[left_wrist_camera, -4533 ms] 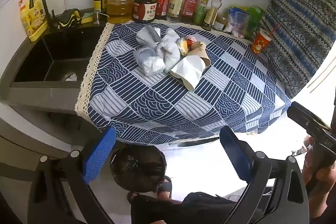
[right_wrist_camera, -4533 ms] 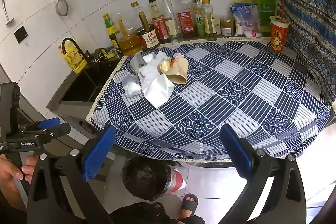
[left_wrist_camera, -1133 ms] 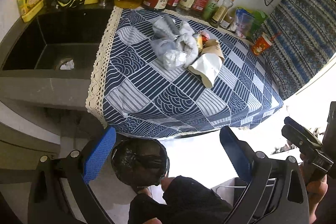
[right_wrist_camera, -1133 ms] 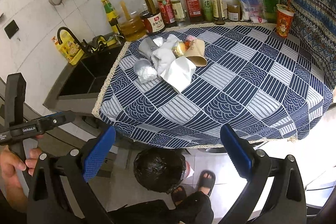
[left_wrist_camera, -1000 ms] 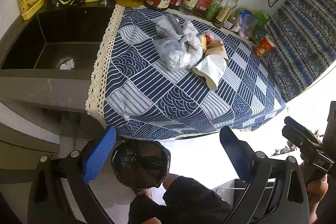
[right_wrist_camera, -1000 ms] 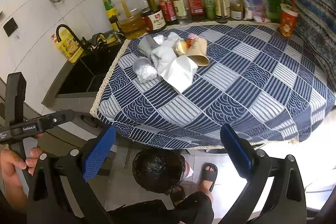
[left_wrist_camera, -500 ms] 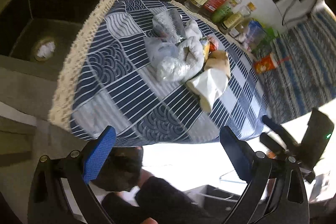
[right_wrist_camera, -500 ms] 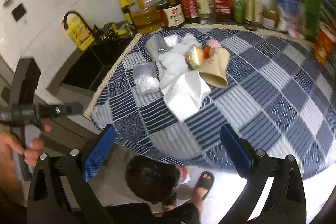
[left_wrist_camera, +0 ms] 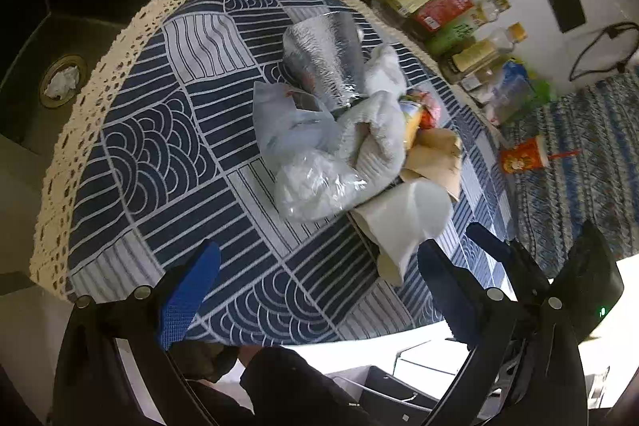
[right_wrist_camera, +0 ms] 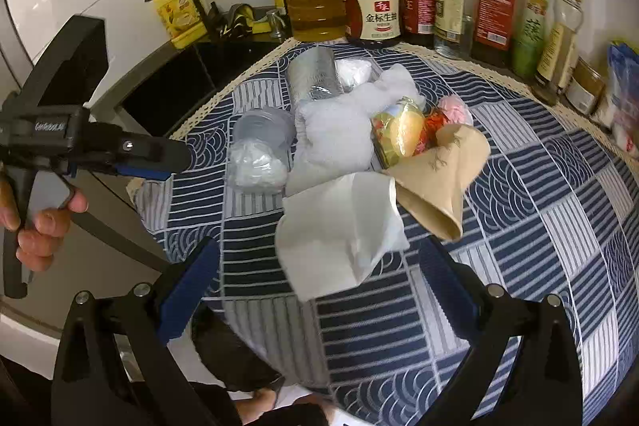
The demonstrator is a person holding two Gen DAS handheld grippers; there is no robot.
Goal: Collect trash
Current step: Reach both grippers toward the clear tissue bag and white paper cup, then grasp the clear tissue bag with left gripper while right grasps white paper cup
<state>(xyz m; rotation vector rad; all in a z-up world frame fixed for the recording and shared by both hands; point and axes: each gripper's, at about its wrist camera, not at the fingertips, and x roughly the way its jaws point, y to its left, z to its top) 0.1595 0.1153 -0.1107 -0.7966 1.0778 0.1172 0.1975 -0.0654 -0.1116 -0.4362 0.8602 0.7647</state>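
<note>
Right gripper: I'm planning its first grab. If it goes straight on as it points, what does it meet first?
Probably the white paper bag, centred between the open right gripper fingers; depth is uncertain.

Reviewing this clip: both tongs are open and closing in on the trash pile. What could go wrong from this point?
1. The white paper bag nearest the right tongs lies partly over the brown paper bag; a pinch may drag both.
2. The pile is tangled: lifting the crumpled white tissue could roll the yellow wrapped snack away.
3. The trash bin sits low under the table edge, mostly hidden, so drops may miss.
</note>
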